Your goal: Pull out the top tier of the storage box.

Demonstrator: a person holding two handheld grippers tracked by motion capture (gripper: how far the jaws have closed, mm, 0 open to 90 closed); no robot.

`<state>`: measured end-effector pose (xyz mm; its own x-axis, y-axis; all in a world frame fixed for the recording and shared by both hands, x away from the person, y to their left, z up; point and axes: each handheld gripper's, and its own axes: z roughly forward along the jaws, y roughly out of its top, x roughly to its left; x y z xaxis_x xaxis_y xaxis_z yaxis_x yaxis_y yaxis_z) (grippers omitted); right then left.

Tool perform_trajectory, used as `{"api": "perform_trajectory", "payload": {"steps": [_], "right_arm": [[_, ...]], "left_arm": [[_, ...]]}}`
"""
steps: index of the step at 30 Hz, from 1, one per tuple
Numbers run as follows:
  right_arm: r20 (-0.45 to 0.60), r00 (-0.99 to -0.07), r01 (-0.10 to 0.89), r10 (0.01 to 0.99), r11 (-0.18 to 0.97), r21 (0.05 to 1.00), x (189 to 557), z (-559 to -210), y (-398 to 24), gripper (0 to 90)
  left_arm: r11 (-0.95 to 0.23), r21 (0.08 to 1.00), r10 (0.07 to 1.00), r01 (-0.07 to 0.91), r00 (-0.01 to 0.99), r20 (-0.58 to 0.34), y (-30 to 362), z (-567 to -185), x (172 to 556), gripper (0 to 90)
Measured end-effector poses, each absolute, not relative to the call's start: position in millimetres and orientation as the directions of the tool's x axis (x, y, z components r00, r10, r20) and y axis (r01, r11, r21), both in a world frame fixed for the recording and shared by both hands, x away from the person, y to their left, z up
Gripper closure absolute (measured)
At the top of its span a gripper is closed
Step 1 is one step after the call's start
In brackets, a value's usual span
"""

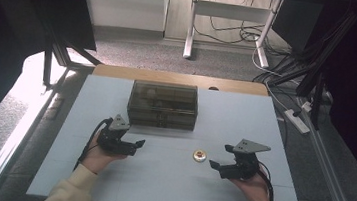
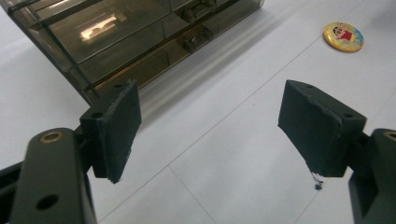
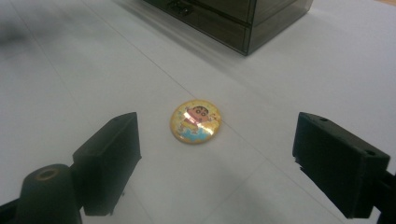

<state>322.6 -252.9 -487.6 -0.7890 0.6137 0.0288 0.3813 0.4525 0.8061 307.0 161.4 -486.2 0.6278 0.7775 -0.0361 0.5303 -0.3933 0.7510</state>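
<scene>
Both hand-held grippers wide open (nothing held): right hand-held gripper [image 3: 212,154] near badge [image 3: 194,121]

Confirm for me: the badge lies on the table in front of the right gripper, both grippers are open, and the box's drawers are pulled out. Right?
Not quite. The box has its drawers shut, as the left gripper view shows. The badge does lie on the table before the open right gripper, and the left gripper is open too.

No readable text, brand, number or sign showed anywhere. The badge [image 3: 194,121], centre of the right gripper view and upper right of the left gripper view, carried a cartoon figure, no lettering legible. The box [image 1: 163,104] bore no label.
</scene>
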Motion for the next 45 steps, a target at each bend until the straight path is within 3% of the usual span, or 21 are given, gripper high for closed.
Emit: {"api": "perform_trajectory", "payload": {"steps": [16,45], "right_arm": [[0.028,-0.814,0.378,0.580,0.493,0.784,340,-476,-229,18.7],[0.048,-0.816,0.365,0.576,0.450,0.815,370,-461,-191,21.4]], "left_arm": [[-0.378,0.762,0.792,0.526,0.610,-0.029,172,-477,309,21.7],[-0.345,0.756,0.822,0.556,0.568,-0.043,184,-475,328,21.7]]}}
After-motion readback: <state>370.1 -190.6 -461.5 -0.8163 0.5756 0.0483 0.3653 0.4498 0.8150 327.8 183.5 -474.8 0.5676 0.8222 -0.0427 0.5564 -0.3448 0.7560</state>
